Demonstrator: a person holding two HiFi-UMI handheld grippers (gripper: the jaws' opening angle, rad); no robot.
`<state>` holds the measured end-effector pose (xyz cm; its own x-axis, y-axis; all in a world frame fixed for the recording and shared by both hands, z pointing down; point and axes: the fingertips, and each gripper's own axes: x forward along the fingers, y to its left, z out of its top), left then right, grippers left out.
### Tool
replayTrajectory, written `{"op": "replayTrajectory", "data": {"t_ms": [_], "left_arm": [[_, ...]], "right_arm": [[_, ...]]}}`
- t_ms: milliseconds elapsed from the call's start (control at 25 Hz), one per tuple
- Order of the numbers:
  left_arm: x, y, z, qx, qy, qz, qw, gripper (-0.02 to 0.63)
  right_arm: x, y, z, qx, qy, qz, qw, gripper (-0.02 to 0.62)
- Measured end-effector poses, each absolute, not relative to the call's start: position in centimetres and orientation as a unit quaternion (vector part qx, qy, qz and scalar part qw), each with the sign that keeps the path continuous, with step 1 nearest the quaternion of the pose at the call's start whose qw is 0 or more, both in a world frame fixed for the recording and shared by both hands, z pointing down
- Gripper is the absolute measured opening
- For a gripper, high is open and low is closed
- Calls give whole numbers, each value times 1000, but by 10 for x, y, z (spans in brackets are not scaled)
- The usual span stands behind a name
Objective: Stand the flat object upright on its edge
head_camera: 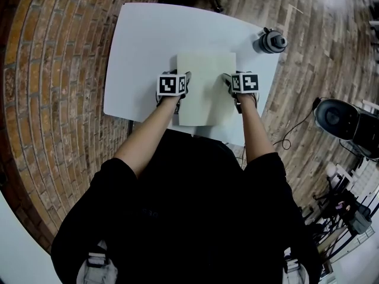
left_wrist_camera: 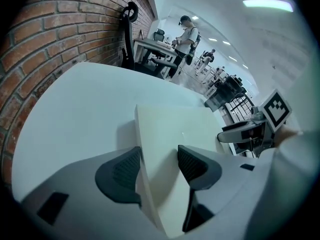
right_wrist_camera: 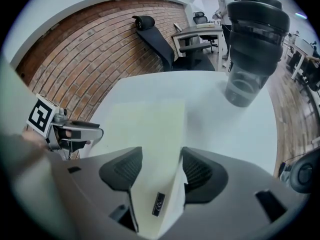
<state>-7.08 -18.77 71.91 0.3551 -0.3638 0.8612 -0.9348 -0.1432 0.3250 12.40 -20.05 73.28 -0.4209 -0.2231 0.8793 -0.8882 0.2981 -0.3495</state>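
A person leans over a white desk (head_camera: 142,58) with a tool in each hand, both at a cream board (head_camera: 206,99) that lies flat in the middle of the top. The board's long axis runs from 12 to 6 o'clock as the person faces it, and its near end lies close to the desk's near edge.

The left tool (left_wrist_camera: 159,156) sits at the board's 9 o'clock edge and the right tool (right_wrist_camera: 161,159) at its 3 o'clock edge, about level with each other. Each tool's jaws are spread wide and straddle a long edge of the board. The pads look close to it rather than clamped on it, so neither appears to grip.

Neither hand is the nearer one, since each has a long edge directly in front of its jaws. The coming move likely turns on that: the tools must close on these two edges, or one side must be lifted so the board pivots on the other.

A broad strip of desk shows bare from 9 round to 12 o'clock. A dark bottle (head_camera: 271,41) stands at about 1 o'clock near the desk's far right corner, well apart from the board. The tighter limit seems to be the near edge at 6 o'clock, where a slip could send the board off.
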Motion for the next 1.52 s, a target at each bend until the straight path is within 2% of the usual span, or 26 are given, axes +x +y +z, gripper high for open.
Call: {"op": "replayTrajectory", "data": {"t_ms": [320,680,1040,1520], "left_arm": [[-71,-188,724,690,-466,311,459,239],[-68,-190,720,700,-464,293,457,239],[-71,-182,707,715,-457,278,450,239],[-72,-174,658,758,-449,260,396,239]], "right_arm": [[122,-201,739,377,-713,460,371,270],[123,-201,733,395,-722,456,338,238],[120,-190,713,410,-734,432,327,236],[120,-171,664,451,-748,394,286,236]]}}
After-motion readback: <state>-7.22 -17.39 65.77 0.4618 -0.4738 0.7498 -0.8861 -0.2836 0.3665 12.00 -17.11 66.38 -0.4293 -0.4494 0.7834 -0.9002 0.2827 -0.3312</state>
